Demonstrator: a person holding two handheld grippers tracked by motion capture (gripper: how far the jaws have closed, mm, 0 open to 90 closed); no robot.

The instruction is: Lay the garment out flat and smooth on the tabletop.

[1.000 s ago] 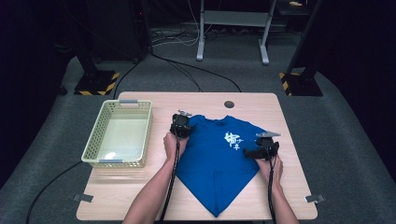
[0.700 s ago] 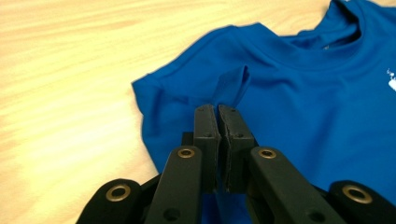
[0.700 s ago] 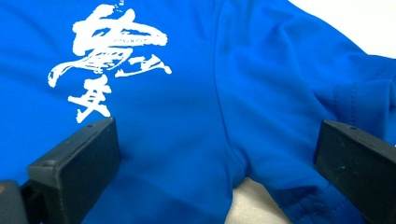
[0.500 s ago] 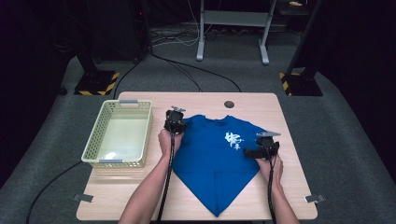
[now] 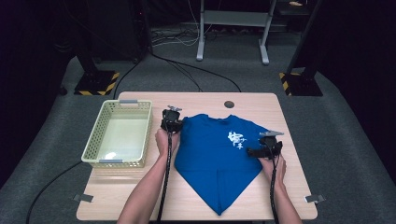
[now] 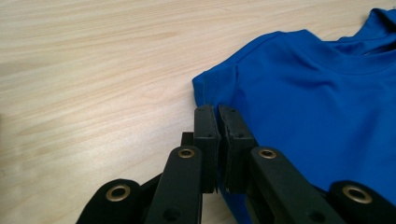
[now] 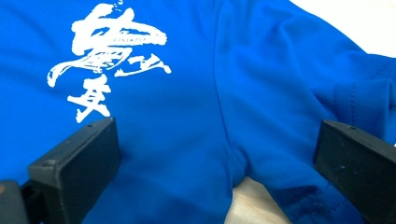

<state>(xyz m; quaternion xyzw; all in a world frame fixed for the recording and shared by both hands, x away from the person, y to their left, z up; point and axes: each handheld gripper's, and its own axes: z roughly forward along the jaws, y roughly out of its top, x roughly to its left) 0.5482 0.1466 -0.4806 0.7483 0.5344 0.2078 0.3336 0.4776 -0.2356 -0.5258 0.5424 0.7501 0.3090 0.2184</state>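
Your left gripper [image 6: 217, 116] is clamped on the T-shirt [image 5: 215, 158] edge, right gripper [image 7: 215, 154] gaping — tug unevenly and the fabric bunches.

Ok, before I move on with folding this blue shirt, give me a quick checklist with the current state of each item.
1. Left gripper shut at the blue shirt's shoulder edge: ok for shut; whether cloth is pinched, cannot tell.
2. Right gripper open, jaws astride a fold of the shirt and not yet pressing on it: not ok for lifting; close first.
3. White print faces up and lies unfolded: ok.
4. Shirt lies wholly on the table, no part over its edge: ok.
5. Basket stands apart from the shirt, beside the left gripper: ok.
6. Cables trail back along the forearms, off the cloth: cannot tell fully.
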